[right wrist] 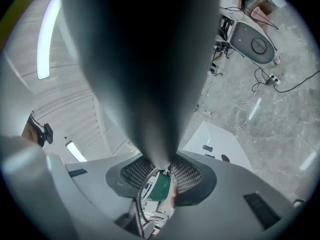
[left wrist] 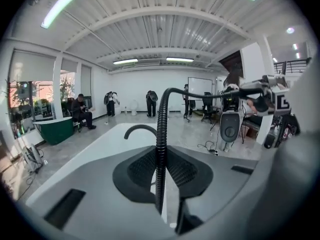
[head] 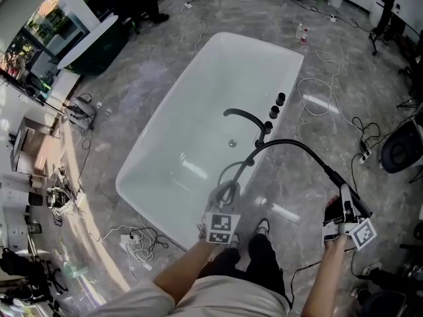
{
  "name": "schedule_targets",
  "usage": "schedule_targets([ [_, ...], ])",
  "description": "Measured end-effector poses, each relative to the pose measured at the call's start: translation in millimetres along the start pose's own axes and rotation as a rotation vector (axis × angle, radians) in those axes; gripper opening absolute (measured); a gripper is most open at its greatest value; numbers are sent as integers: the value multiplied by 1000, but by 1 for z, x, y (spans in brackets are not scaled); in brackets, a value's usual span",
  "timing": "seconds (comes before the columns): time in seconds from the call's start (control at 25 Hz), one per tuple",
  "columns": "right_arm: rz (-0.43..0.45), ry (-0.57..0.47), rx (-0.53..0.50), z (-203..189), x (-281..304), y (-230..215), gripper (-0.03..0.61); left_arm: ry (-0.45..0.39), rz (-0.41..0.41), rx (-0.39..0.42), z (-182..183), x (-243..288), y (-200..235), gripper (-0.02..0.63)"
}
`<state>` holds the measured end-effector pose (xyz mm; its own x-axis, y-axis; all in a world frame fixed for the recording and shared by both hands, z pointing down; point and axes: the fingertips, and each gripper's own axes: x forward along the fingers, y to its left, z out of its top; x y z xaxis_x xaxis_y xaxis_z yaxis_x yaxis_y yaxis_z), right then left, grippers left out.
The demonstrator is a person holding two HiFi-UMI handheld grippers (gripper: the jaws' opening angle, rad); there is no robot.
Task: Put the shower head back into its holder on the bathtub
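Left claw (left wrist: pixel 160 171): pressing its pads onto the black ribbed hose (left wrist: pixel 160 129), which is running upright between them.
Hose: rising out of the left claw, then arching across to the right claw. A slack loop is showing just ahead of the left claw, at the tub's near rim.
Right claw (right wrist: pixel 161 165): pinching the shower head (right wrist: pixel 145 69), whose dark body is sticking out ahead of the jaws and filling most of that claw's view. It is too blurred there to be sure, but it is probably the handle end that is being gripped.
Shower head: sitting in the right claw, off to the right of the left claw, over the grey floor (head: pixel 291 177) and not over the tub.
Bathtub (head: pixel 185 124): lying ahead of both claws, white, nearer the left one.
Faucet (head: pixel 246 117): curving over the tub just beyond the left claw, with black knobs (head: pixel 276 106) standing on the rim beside it.
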<state>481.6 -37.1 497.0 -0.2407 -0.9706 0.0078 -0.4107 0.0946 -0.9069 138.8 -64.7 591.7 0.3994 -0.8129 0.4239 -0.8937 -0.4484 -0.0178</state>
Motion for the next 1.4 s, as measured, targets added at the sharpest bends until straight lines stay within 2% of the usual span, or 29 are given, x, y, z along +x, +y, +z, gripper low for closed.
schedule_targets([
  [0.2,-22,-26,38,2,-13,-12,143,-126,-24,0,68,-7,-4,60],
  [0.48,-37,-34,50,5,-23,-13,141,-278,-107,-7,149,-21,-29,60],
  [0.76,3,-44,46,17,-20,3,141,-424,-164,60,229,-24,-45,60],
  [1.0,30,-68,39,37,-15,9,143,-512,-147,123,286,-13,-45,60],
  [1.2,79,-76,47,53,-1,22,143,-582,-107,145,327,0,-44,60],
  [1.4,100,-76,49,66,6,25,143,-632,-104,166,360,11,-57,60],
])
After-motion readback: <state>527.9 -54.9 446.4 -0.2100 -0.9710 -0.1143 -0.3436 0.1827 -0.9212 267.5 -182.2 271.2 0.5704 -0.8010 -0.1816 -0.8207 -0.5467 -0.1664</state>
